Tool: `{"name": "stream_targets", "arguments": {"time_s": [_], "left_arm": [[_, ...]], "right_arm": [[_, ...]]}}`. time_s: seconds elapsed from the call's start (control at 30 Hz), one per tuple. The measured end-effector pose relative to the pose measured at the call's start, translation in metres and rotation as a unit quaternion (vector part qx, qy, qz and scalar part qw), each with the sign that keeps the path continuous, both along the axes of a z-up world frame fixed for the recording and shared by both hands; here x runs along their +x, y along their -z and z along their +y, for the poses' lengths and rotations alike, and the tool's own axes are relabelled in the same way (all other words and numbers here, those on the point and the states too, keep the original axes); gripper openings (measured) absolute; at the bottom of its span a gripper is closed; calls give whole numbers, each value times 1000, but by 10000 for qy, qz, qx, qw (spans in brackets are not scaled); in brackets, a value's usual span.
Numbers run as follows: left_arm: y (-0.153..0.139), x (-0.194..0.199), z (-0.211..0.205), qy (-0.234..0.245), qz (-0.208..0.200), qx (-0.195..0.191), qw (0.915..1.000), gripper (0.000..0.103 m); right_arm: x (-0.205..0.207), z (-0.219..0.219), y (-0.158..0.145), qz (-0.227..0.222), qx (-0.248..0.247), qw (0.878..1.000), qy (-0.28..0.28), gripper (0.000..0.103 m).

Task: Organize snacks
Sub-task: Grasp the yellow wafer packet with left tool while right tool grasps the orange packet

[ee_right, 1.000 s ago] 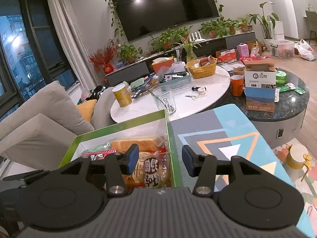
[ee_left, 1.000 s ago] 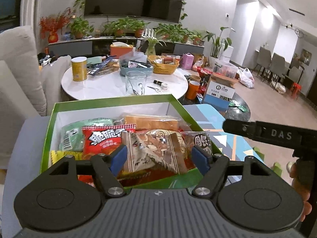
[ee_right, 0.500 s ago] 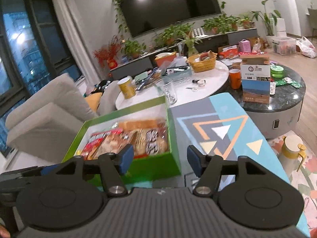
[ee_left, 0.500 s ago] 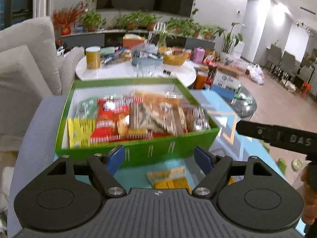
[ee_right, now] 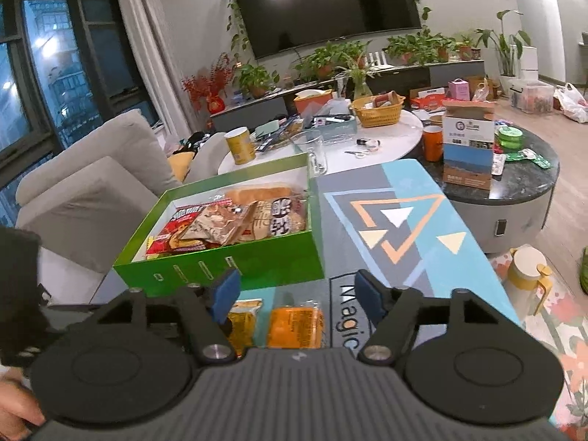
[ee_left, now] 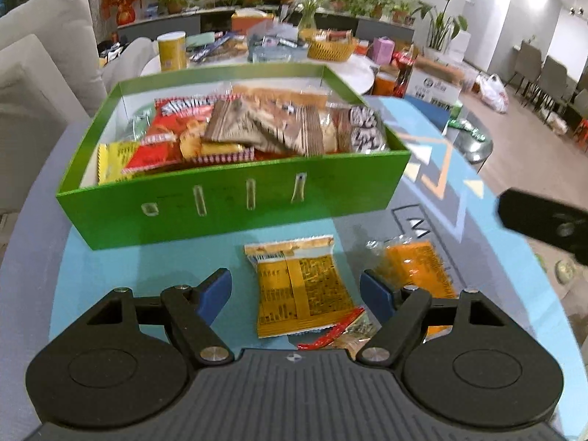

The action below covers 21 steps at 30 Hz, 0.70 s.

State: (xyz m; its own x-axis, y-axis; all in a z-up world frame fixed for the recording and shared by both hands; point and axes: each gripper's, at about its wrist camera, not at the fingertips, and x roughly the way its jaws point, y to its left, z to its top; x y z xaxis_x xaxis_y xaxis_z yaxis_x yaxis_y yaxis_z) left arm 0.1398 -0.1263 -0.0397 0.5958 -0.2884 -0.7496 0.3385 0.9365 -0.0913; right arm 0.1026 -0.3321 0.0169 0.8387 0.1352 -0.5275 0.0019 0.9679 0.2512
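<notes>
A green box (ee_left: 235,202) full of snack packets stands on the patterned mat (ee_left: 433,191); it also shows in the right wrist view (ee_right: 257,261). In front of it lie a yellow packet (ee_left: 301,290), an orange packet (ee_left: 419,275) and a red-edged packet (ee_left: 341,334). My left gripper (ee_left: 296,294) is open and empty, hovering over the yellow packet. My right gripper (ee_right: 296,296) is open and empty, above the orange packet (ee_right: 294,325), with the yellow packet (ee_right: 242,321) to its left.
A white round table (ee_right: 386,143) with a glass (ee_right: 316,152), a yellow can (ee_right: 240,145) and a basket (ee_right: 378,110) stands behind the box. A dark round table (ee_right: 522,180) with a carton (ee_right: 466,150) is at the right. A grey sofa (ee_right: 92,191) is at the left.
Both grippers have pulled back from above the box toward me. The box's front wall and the loose packets on the mat have come into view. Both stay open.
</notes>
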Motion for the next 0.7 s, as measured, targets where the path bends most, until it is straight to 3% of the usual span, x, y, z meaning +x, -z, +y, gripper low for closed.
{"name": "stream_targets", "arguments": {"time_s": [0.27, 0.4, 0.5, 0.7], "left_arm": [[22, 19, -16, -121, 259, 209, 9994, 75], [27, 15, -20, -41, 58, 361, 9993, 74], [26, 12, -19, -5, -99, 401, 9991, 57], [21, 8, -9, -123, -73, 370, 9992, 54]], "right_arm": [[5, -4, 10, 108, 29, 9999, 45, 72], [5, -5, 15, 197, 18, 9998, 67, 72], [8, -4, 20, 274, -18, 9996, 93, 72], [18, 1, 35, 566, -131, 9982, 115, 72]]}}
